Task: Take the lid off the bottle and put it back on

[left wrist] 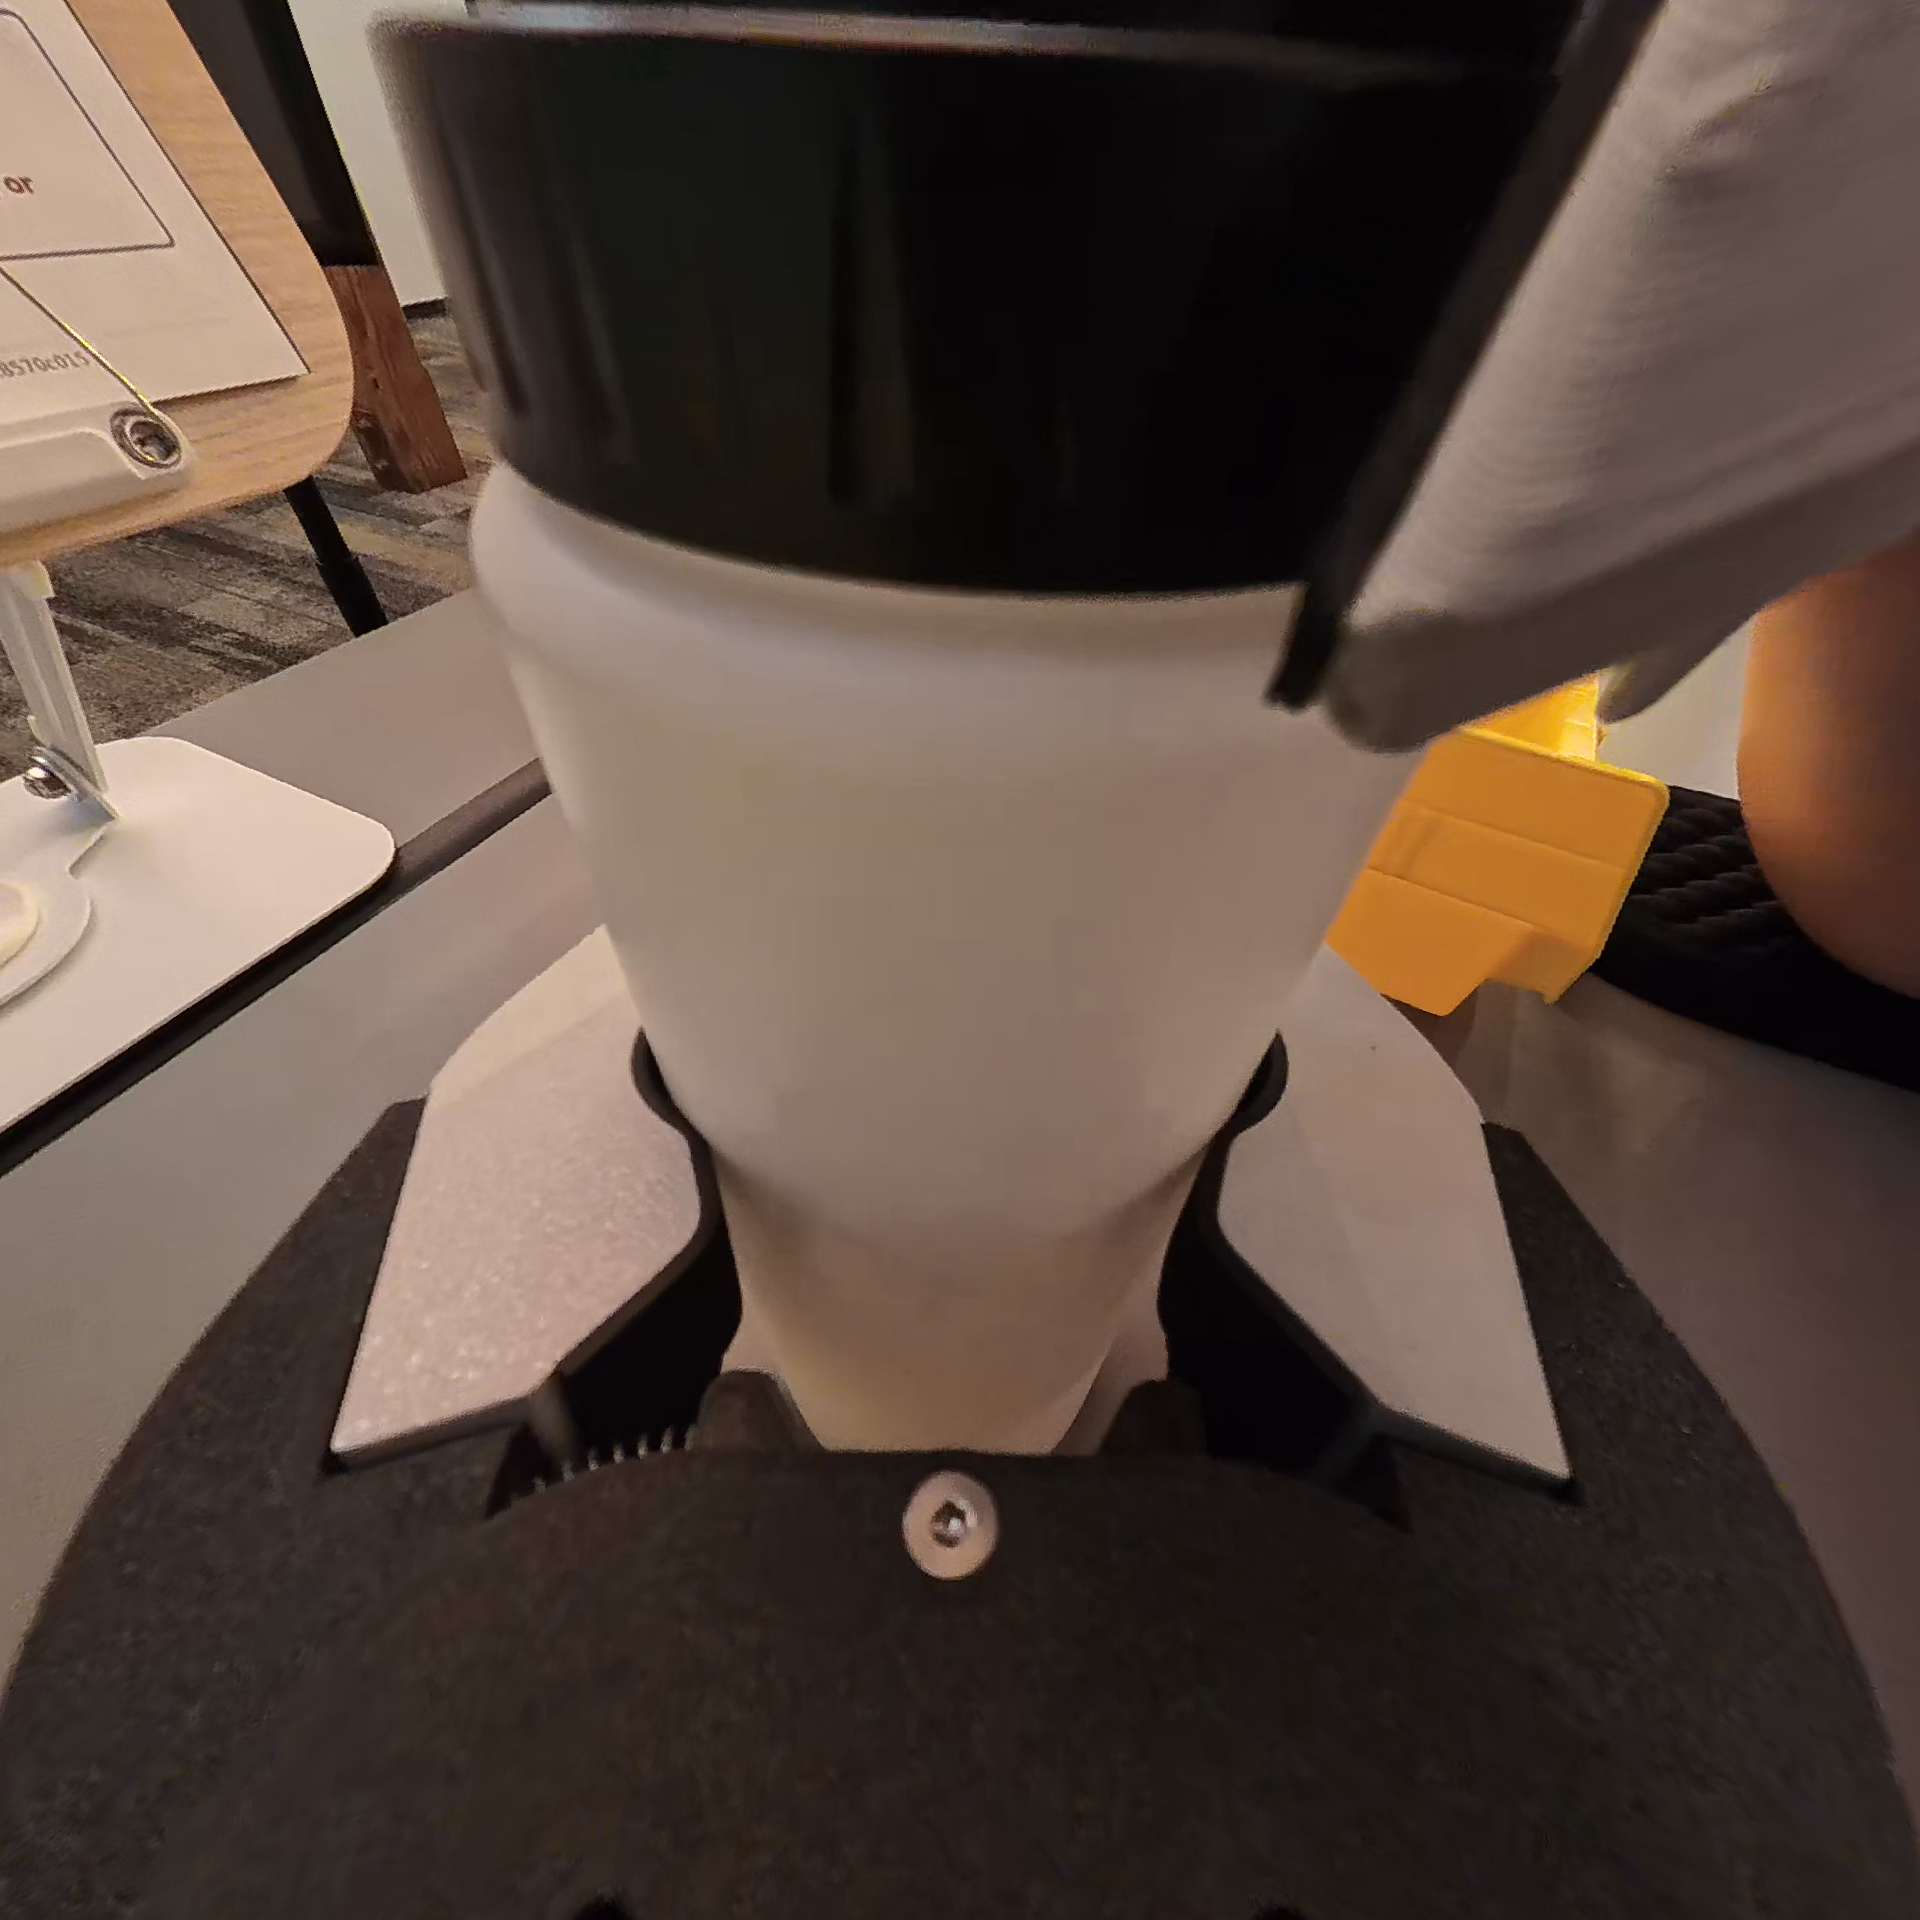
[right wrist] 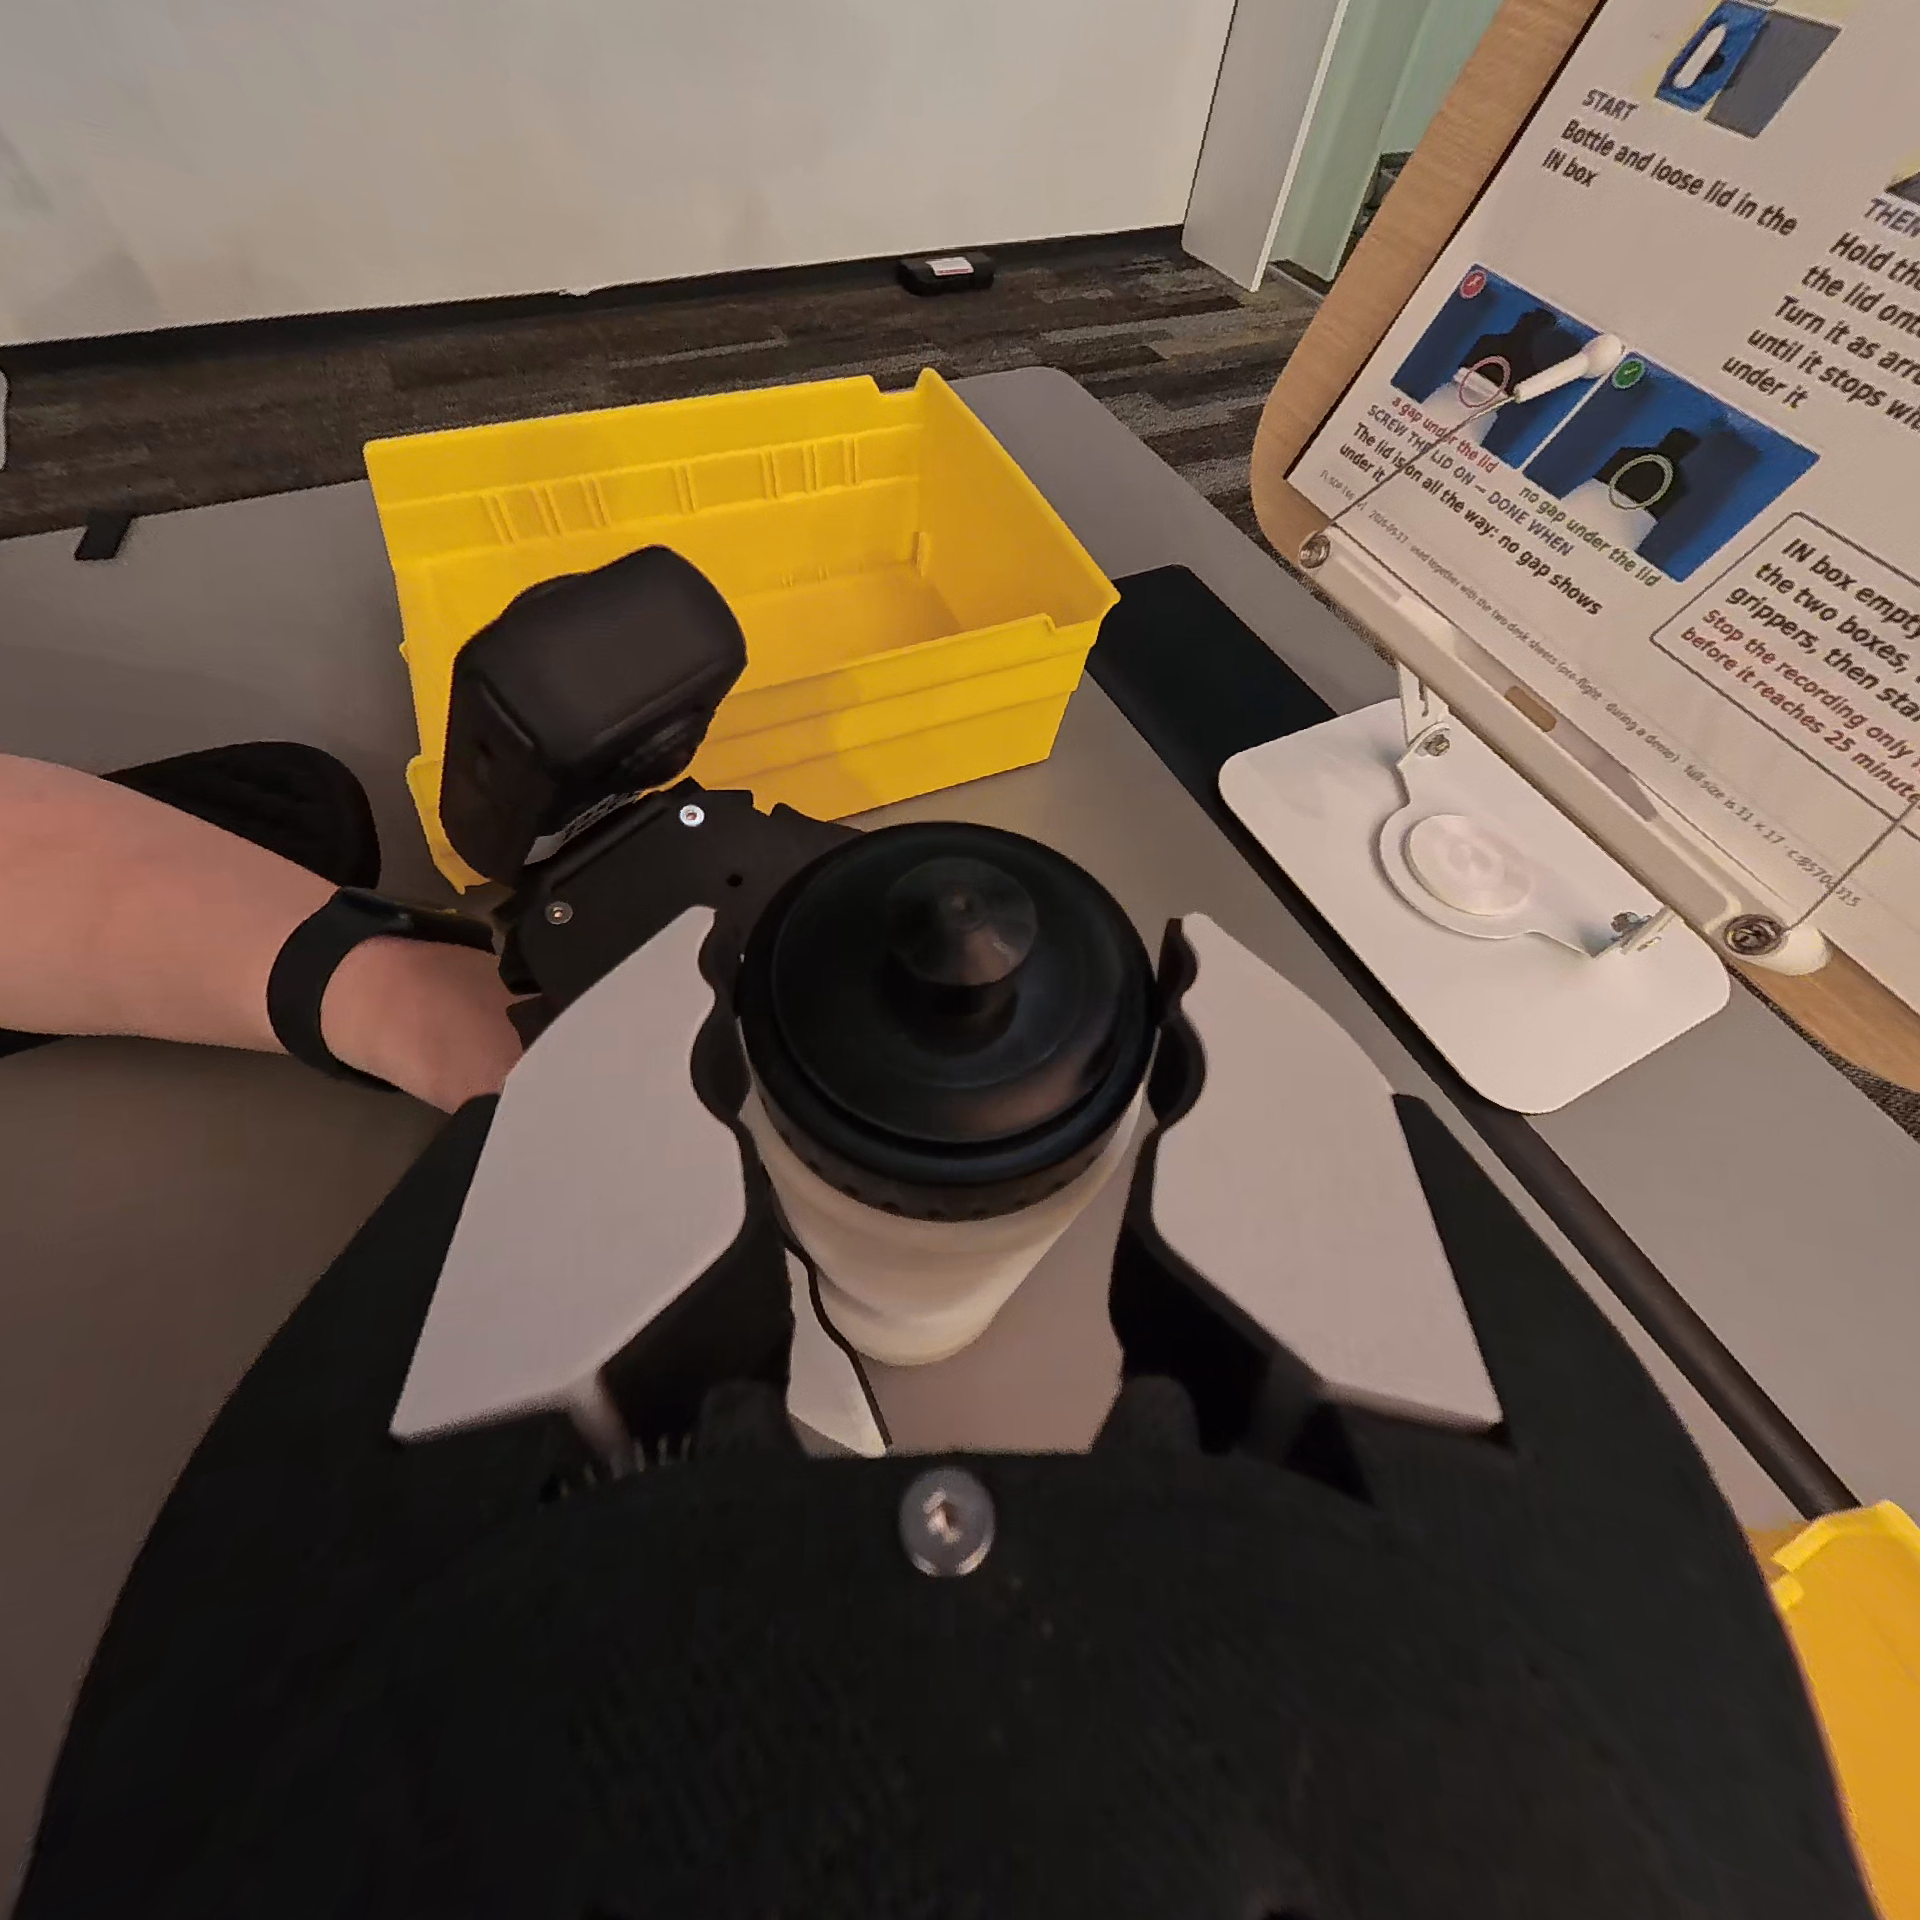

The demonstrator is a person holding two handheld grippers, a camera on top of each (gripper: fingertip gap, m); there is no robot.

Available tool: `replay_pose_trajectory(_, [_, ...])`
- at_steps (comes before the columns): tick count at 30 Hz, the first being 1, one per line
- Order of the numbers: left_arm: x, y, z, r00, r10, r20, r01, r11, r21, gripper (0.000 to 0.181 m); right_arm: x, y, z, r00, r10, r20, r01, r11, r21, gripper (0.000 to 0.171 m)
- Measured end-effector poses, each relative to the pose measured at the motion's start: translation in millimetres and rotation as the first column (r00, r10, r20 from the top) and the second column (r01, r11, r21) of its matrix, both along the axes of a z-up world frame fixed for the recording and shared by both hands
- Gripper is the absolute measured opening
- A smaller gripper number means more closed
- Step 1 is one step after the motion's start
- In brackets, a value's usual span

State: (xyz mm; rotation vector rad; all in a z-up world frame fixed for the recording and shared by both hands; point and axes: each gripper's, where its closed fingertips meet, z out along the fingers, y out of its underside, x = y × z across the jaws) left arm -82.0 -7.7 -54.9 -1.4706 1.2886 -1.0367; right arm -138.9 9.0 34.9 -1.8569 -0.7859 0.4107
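The white bottle (left wrist: 935, 883) is clamped low on its body between the closed-in fingers of the left gripper (left wrist: 956, 1081). Its black lid (right wrist: 945, 1018), seated on top, is bracketed closely by the right gripper (right wrist: 945, 1023); actual contact cannot be told. A yellow bin (right wrist: 748, 592) lies beyond.

The bottle (right wrist: 914, 1278) stands on the table (right wrist: 208, 1195) with the lid (right wrist: 945, 1029) on it. Behind it sits the bin (right wrist: 727, 582); the stand (right wrist: 1475, 894) is to the right.
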Motion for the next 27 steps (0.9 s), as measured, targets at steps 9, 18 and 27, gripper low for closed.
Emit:
replay_pose_trajectory(9, [2.7,-0.4,-1.3,1.000,0.002,-0.022,-0.002,1.000,-0.003,0.102,2.5,-1.8,-0.9,0.999,0.043,-0.001,-0.043,0.999,-0.020,0.078])
replay_pose_trajectory(18, [4.4,-5.5,-1.9,0.998,-0.056,-0.035,0.056,0.998,-0.001,0.101,3.1,-6.2,-1.6,0.993,0.114,-0.007,-0.114,0.993,-0.039,0.078])
replay_pose_trajectory(27, [-1.8,-92.9,-2.9,0.836,-0.547,-0.047,0.545,0.837,-0.042,0.103,-3.7,-81.0,-0.4,0.772,0.633,-0.056,-0.635,0.771,-0.044,0.078])
